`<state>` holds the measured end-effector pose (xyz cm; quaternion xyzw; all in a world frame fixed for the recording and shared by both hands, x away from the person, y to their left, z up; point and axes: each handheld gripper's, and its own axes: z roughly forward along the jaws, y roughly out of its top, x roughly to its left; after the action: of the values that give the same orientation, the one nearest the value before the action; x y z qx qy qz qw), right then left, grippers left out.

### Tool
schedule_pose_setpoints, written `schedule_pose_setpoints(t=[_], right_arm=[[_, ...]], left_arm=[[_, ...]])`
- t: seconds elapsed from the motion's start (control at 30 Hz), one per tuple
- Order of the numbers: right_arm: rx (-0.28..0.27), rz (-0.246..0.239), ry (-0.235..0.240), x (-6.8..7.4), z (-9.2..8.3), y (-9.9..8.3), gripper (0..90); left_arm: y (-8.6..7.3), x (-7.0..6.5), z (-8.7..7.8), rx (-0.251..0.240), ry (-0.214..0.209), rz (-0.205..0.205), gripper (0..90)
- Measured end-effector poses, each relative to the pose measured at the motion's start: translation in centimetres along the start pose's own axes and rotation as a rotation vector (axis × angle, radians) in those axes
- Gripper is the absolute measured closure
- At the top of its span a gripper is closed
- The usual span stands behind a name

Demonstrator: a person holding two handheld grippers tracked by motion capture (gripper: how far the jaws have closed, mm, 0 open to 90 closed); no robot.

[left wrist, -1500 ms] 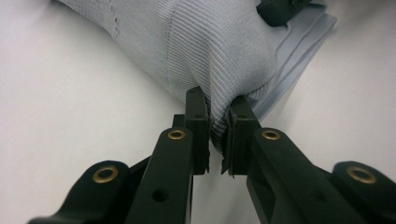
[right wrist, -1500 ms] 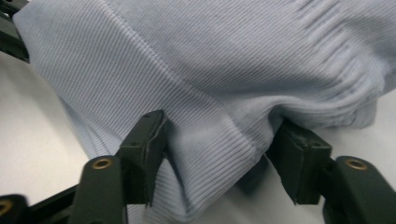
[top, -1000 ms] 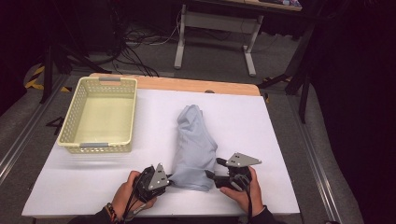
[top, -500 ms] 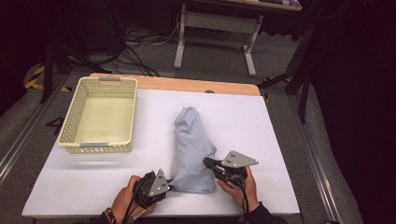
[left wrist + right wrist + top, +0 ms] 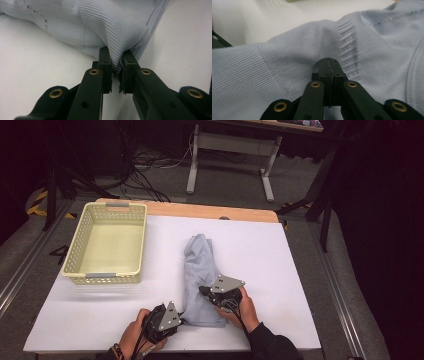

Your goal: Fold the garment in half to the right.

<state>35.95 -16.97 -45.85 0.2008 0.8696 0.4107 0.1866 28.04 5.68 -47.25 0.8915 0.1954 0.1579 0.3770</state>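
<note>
The pale blue garment [image 5: 200, 280] lies bunched lengthwise in the middle of the table [image 5: 280, 270], its near end close to the front edge, with the yellow basket [image 5: 107, 245] well apart at the far left corner. Your left gripper [image 5: 181, 321] pinches the garment's near left corner, a fold of ribbed cloth bunched between its narrow jaws. Your right gripper [image 5: 205, 292] has just been closing and now has its jaws pressed together at the garment's right side; from the right gripper view you cannot tell whether any cloth is really caught between the tips. Check that bite before you pull. If it feels empty, reopen and take a deeper fold. Then lift both hands together, evenly, so that neither corner slips free and the cloth hangs flat.
</note>
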Motion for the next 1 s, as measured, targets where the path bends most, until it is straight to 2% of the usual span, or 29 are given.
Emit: schedule_pose_setpoints(t=[0.07,0.17,0.2,0.23,0.3,0.43,0.47,0.6,0.7,0.83,0.97,1.0], right_arm=[[-0.002,0.013,0.007,0.0,0.2,-0.2,89.3],[0.002,-0.007,-0.002,0.1,0.2,-0.3,89.5],[0.002,-0.007,-0.007,0.2,0.2,-0.5,89.5],[-0.004,0.002,-0.008,0.2,0.2,-0.6,89.5],[-0.003,0.003,-0.009,0.2,0.2,-0.7,89.6],[-0.001,0.002,-0.014,0.3,0.3,-0.7,89.6],[0.001,-0.005,-0.016,0.3,0.2,-0.7,89.6],[-0.005,0.021,-0.003,0.1,0.2,-0.8,89.5],[-0.001,0.019,-0.007,0.2,0.2,-0.7,89.5],[-0.002,0.023,-0.008,0.2,0.3,-0.7,89.6],[0.0,0.023,-0.014,0.3,0.3,-0.7,89.6],[0.0,0.024,-0.015,0.4,0.3,-0.7,89.6]], left_arm=[[0.0,-0.2,-0.1,0.0,0.007,0.005,82.0],[-0.2,-0.4,-0.3,0.003,0.017,0.003,82.0],[-0.3,-0.5,-0.4,0.0,0.007,-0.016,81.9],[-0.4,-0.4,-0.5,0.009,-0.001,-0.016,81.0],[-0.5,-0.4,-0.9,-0.004,-0.015,-0.034,78.9],[-0.3,0.2,-2.4,-0.07,-0.04,-0.059,72.7],[-0.2,0.4,-2.7,-0.079,-0.043,-0.052,74.2],[0.3,0.8,-3.9,-0.134,-0.048,-0.038,78.0],[1.0,1.4,-4.8,-0.193,-0.049,-0.07,77.4],[2.5,1.7,-3.9,-0.206,-0.027,-0.038,76.8],[4.2,2.2,-1.7,-0.224,-0.035,-0.021,77.9],[4.6,2.5,-0.8,-0.215,-0.031,-0.013,79.1]])
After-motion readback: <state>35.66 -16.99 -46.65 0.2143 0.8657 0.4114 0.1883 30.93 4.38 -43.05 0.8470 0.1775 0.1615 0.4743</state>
